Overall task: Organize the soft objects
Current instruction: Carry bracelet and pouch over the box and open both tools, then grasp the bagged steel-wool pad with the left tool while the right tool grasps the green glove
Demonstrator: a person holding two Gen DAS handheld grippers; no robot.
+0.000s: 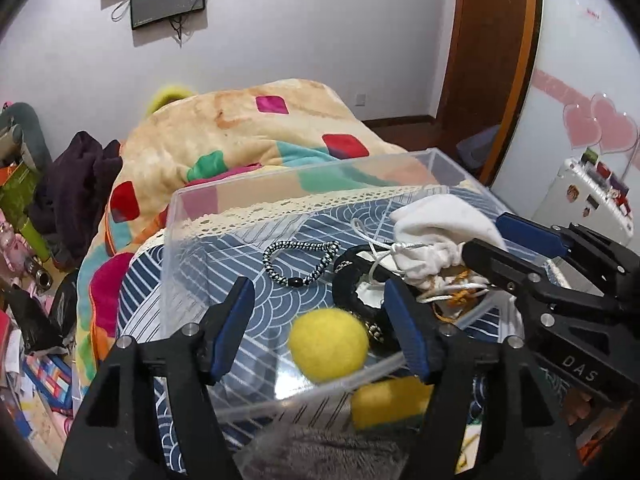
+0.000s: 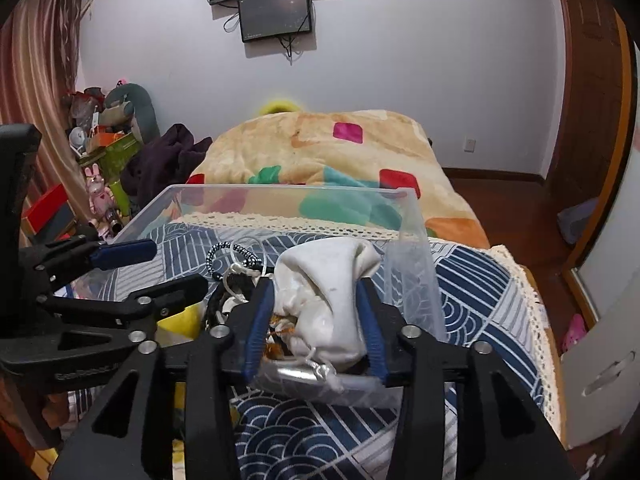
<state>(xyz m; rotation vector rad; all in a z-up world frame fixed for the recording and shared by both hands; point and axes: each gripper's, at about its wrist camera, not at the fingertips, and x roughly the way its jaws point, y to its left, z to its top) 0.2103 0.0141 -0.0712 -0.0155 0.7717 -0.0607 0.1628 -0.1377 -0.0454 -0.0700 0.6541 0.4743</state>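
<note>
A clear plastic box (image 1: 188, 216) stands on the patterned blue bedspread. Inside it lie a yellow felt ball (image 1: 328, 344), a black-and-white braided band (image 1: 300, 260), a black ring (image 1: 348, 284) and a white drawstring pouch (image 1: 436, 228). My left gripper (image 1: 320, 320) is open, its fingers either side of the yellow ball over the box. My right gripper (image 2: 316, 316) is shut on the white pouch (image 2: 328, 280) inside the box, at its right wall (image 2: 416, 256). The right gripper also shows in the left wrist view (image 1: 492, 240). A yellow sponge (image 1: 388, 400) and grey fluffy fabric (image 1: 320, 452) lie in front of the box.
A colourful patchwork blanket (image 2: 320, 160) is heaped on the bed behind the box. Dark clothes (image 2: 164, 164) and cluttered toys lie at the left. A door (image 2: 588, 100) and white furniture (image 2: 600, 360) stand at the right. Screens hang on the far wall.
</note>
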